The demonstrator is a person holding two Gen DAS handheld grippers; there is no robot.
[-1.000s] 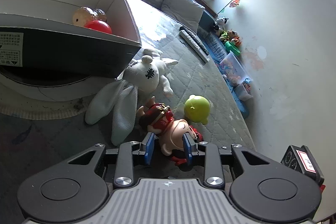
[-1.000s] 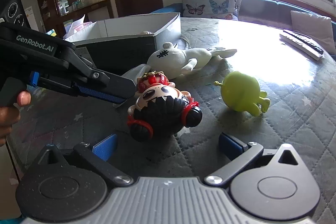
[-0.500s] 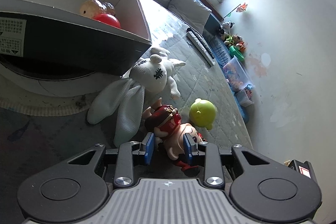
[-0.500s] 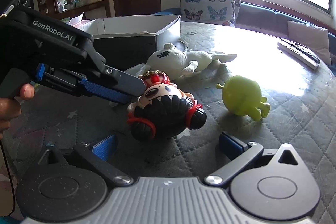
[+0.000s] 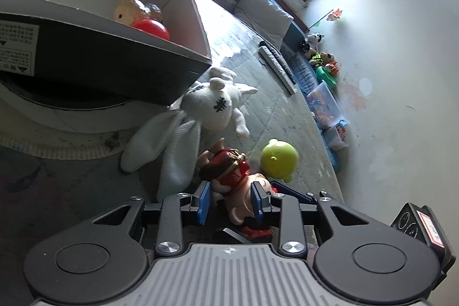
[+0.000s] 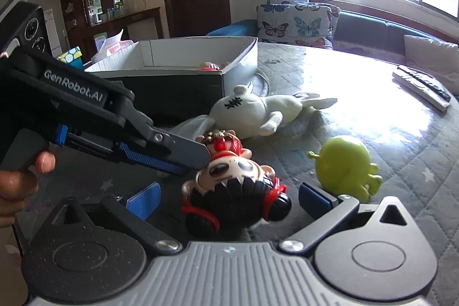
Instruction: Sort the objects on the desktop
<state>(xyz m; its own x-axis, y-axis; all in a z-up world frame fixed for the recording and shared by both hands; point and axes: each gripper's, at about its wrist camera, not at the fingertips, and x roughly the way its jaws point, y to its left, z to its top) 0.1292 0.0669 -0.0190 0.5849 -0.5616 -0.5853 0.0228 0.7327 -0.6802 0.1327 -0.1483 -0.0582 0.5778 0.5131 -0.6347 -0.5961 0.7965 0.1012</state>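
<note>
A cartoon doll (image 6: pixel 235 188) with black spiky hair, red rings and a red-and-gold top lies on the quilted table. In the left wrist view my left gripper (image 5: pixel 231 200) is shut on the doll (image 5: pixel 243 197), with a blue pad against each side of its head. The right wrist view shows the left gripper (image 6: pixel 198 159) reaching in from the left onto the doll. My right gripper (image 6: pixel 229 197) is open, its blue pads wide apart on either side of the doll and not touching it. Whether the doll is off the table, I cannot tell.
A green round toy (image 6: pixel 344 162) sits right of the doll, and a white rabbit plush (image 6: pixel 258 113) lies behind it. A black-and-white box (image 6: pixel 172 88) holds a red ball (image 5: pixel 152 29) and a tan toy (image 5: pixel 134 9). Remotes (image 6: pixel 421 85) lie far right. A hand (image 6: pixel 17 182) holds the left gripper.
The doll, still in the left gripper, has come closer to the right gripper and now sits between its open fingers. The left gripper has rolled a little.
</note>
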